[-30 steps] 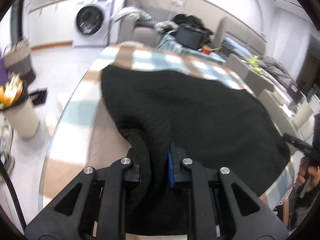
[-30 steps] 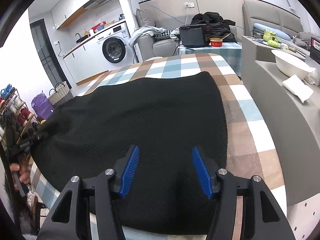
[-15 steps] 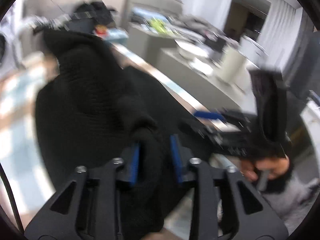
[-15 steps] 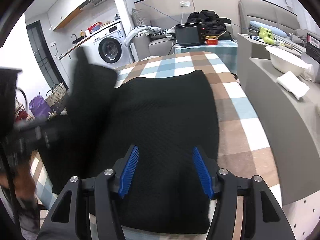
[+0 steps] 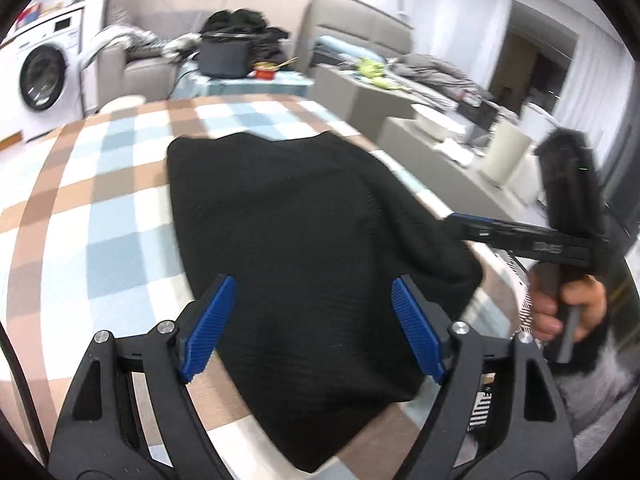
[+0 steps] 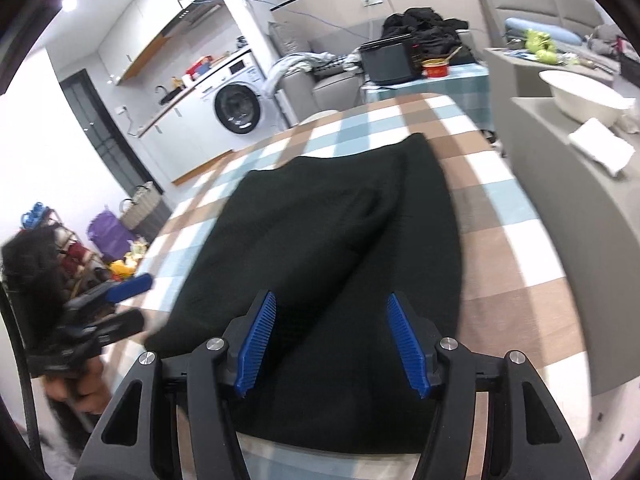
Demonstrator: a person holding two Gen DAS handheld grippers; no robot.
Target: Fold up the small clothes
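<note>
A black knitted garment [image 5: 304, 240] lies on the checked tablecloth [image 5: 100, 200], its left side folded over onto the rest. It also shows in the right wrist view [image 6: 344, 240], with the fold line running across it. My left gripper [image 5: 314, 332] is open and empty, just above the garment's near edge. My right gripper [image 6: 332, 344] is open and empty over the garment's near right part. The right gripper's body [image 5: 532, 240] appears in the left wrist view, held by a hand. The left gripper's body [image 6: 100, 312] shows at the left of the right wrist view.
A grey counter [image 6: 560, 184] with a white bowl [image 6: 580, 96] and folded cloth stands right of the table. A washing machine [image 6: 236, 108], sofa with clothes, a black box [image 6: 386, 60] and baskets [image 6: 140, 208] lie beyond.
My left gripper carried the garment's left side up and over to the right, then let go and opened. The garment now lies folded narrower. The right gripper stayed open.
</note>
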